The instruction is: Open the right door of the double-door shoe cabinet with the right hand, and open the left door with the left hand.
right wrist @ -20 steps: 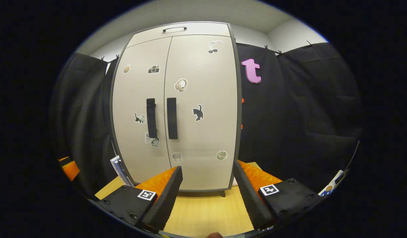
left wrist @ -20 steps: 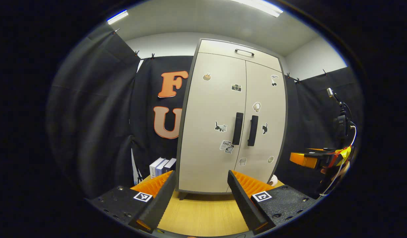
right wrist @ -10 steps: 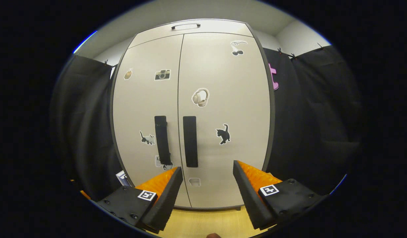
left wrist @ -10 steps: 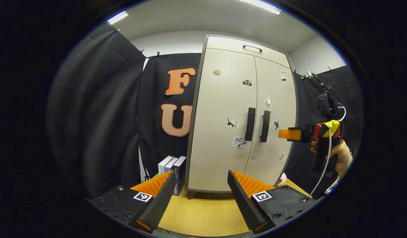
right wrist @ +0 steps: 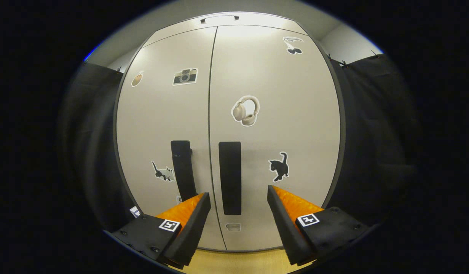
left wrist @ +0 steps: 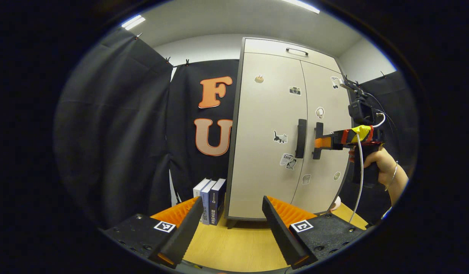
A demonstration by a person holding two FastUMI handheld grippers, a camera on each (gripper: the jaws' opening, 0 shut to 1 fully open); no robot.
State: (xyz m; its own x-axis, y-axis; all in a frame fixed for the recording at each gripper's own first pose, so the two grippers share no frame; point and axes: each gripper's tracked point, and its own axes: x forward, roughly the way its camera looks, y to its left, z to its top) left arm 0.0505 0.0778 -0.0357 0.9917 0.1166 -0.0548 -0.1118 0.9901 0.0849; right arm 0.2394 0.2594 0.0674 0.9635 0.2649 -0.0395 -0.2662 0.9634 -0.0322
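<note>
Here both spread tools (left wrist: pixel 231 203) (right wrist: pixel 238 199) grasp nothing, the right one's fingers partly hiding the right handle (right wrist: pixel 230 177).

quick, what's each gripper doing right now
Left gripper: open, holding nothing, back from the cabinet.
Right gripper: open, holding nothing, at the right door handle.

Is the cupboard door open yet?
No, both doors of the shoe cabinet sit flush and shut, with only a thin seam between them.
</note>
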